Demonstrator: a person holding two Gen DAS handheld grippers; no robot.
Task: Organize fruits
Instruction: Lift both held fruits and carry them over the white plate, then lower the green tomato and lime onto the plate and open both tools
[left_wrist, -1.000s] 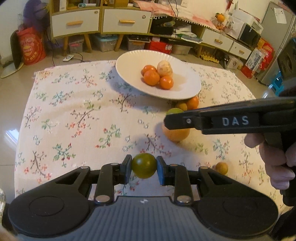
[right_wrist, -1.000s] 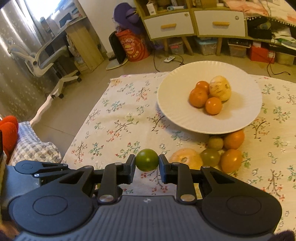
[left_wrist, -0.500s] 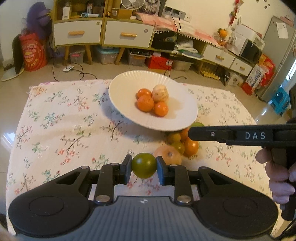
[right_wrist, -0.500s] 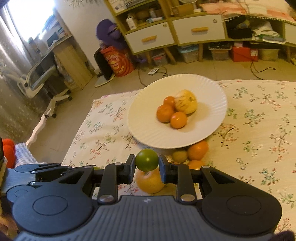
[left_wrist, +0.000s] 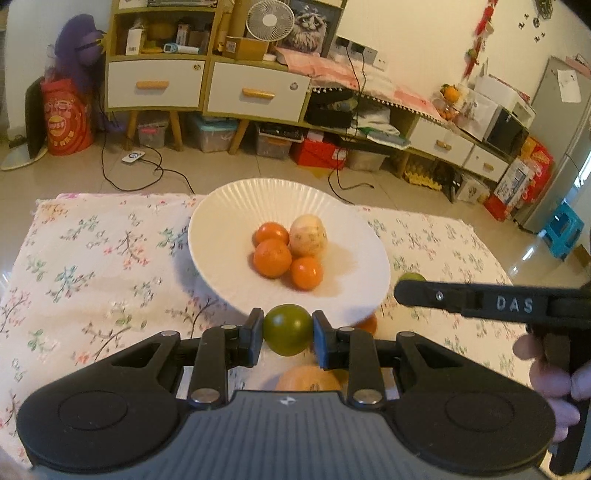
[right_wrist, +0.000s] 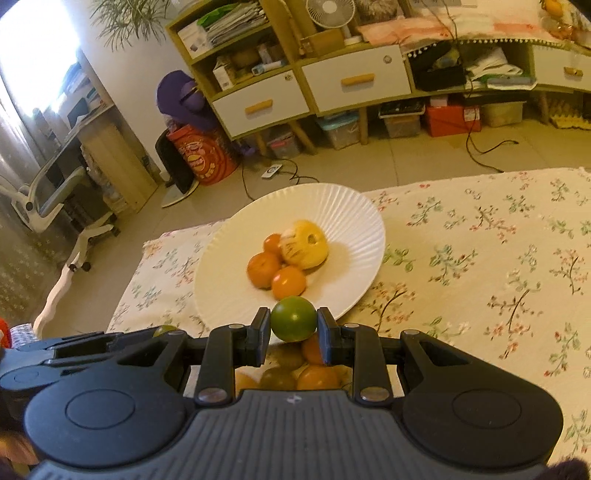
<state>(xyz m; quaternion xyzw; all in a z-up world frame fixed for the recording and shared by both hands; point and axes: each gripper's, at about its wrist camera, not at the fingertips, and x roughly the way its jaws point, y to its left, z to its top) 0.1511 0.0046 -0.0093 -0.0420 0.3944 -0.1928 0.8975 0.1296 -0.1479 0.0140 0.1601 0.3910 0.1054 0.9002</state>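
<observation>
**Two green fruits clamped above a ribbed plate**

The left tongs (left_wrist: 288, 334), matte black plastic, are clenched on a smooth, round dark-green fruit (left_wrist: 287, 334) held over the near rim of the plate (left_wrist: 221, 229); that plate is white, shallow and finely fluted, set near the far edge of the worktop (left_wrist: 92, 266), which wears a cream floral cloth; on it lie three glossy oranges (left_wrist: 272, 257) touching a pale, mottled, egg-shaped fruit (left_wrist: 308, 236); the right tongs (right_wrist: 293, 325) grip a second green fruit (right_wrist: 293, 319), shiny and spherical, above loose fruits (right_wrist: 317, 376) by the plate's near side.
</observation>
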